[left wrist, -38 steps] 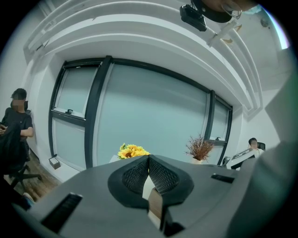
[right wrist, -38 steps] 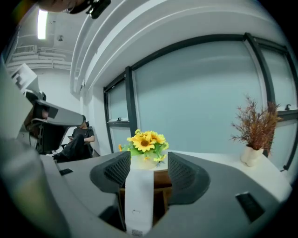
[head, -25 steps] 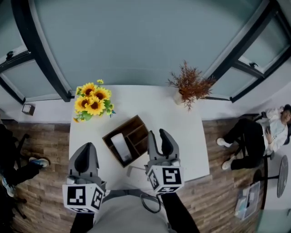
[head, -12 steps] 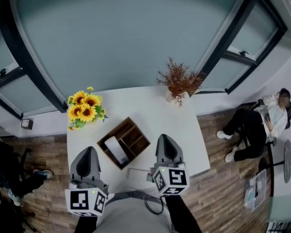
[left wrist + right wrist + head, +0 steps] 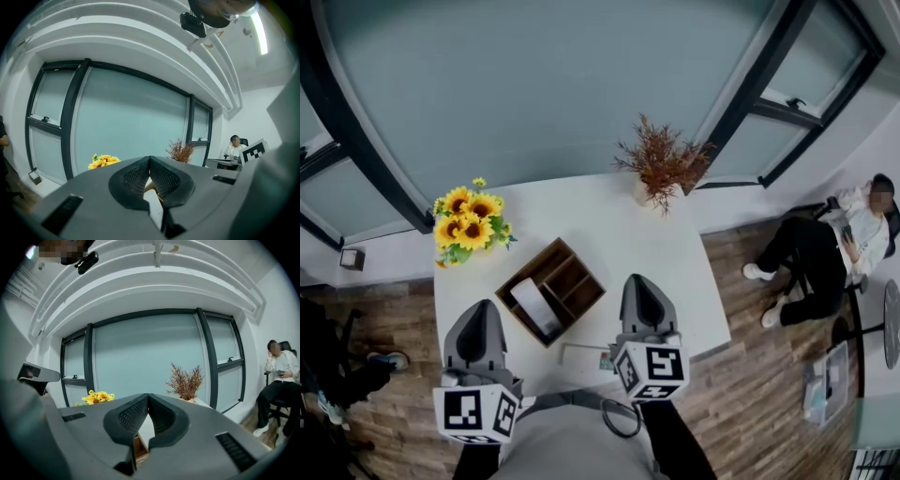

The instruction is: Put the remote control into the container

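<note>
**A:** How do the grippers stand?

**B:** The left gripper (image 5: 149, 160) has its jaws together with nothing between them. The right gripper (image 5: 148, 398) is the same, ribbed pads meeting and empty. Both hang over the near edge of the table (image 5: 637, 234), the left one by the near left corner and the right one closer to the middle of that edge.

**A:** And the remote control?

**B:** A pale slab that I take for the remote control (image 5: 534, 306) lies in the long left compartment of the wooden container (image 5: 574, 275). The container sits cornerwise just beyond the jaws, left of the table's middle. By my judgement the task looks done.

**A:** And if it had to be lifted again?

**B:** It is probably light, stiff plastic, smooth enough to slip. I'd pinch it across its narrow width near the middle so it doesn't tip. The compartment walls seem close beside it, so an end may be easier to reach.

**A:** What else is on the table?

**B:** A flat white piece (image 5: 581, 355) lies at the near edge between the grippers. There are sunflowers (image 5: 469, 218) at the far left corner and a dried plant (image 5: 661, 164) at the far right corner.
</note>
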